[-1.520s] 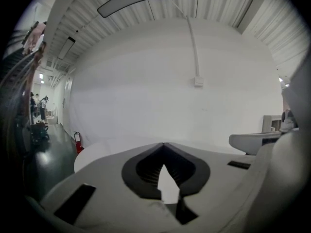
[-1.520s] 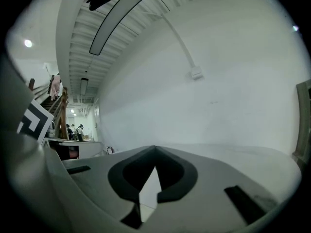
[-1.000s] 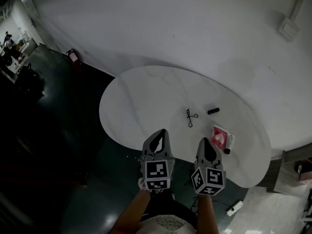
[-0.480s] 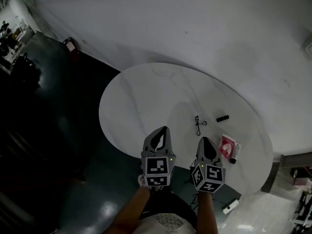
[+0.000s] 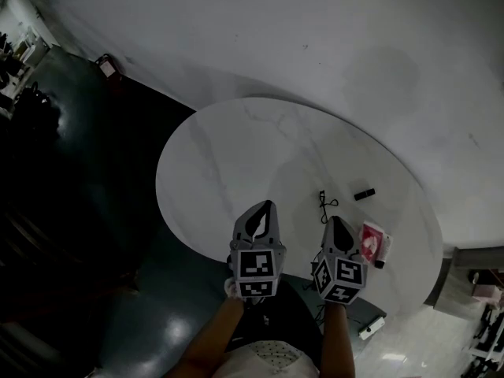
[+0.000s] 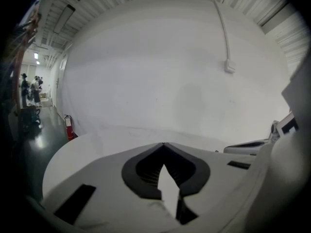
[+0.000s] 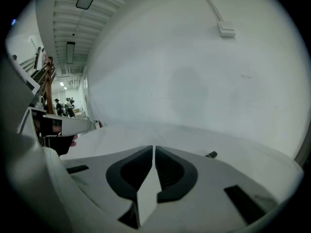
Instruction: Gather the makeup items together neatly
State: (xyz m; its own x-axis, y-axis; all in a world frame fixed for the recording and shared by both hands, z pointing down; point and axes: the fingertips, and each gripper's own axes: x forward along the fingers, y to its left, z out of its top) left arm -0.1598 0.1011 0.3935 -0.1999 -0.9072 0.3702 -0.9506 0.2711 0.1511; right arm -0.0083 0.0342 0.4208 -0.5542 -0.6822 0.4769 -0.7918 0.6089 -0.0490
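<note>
A round white table (image 5: 236, 156) carries the makeup items at its right side: a thin black looped piece (image 5: 324, 205), a small black tube (image 5: 364, 194), a pink packet (image 5: 372, 242) and a dark stick (image 5: 380, 263) at its edge. My left gripper (image 5: 266, 205) hangs over the near rim, tips touching, shut on nothing (image 6: 163, 143). My right gripper (image 5: 337, 220) hovers just short of the looped piece and left of the pink packet. Its jaws have just been opening and show a narrow slit (image 7: 153, 147) with nothing in it. The black tube (image 7: 211, 154) lies ahead of it.
A pale wall curves behind the table. A red fire extinguisher (image 5: 103, 64) stands on the dark floor at far left. A white power strip (image 5: 370, 329) lies on the floor near the table's right edge. People stand far off at left (image 6: 29, 89).
Both grippers have come forward and down over the table's near rim. The makeup items now lie closer to the right gripper's tips.
</note>
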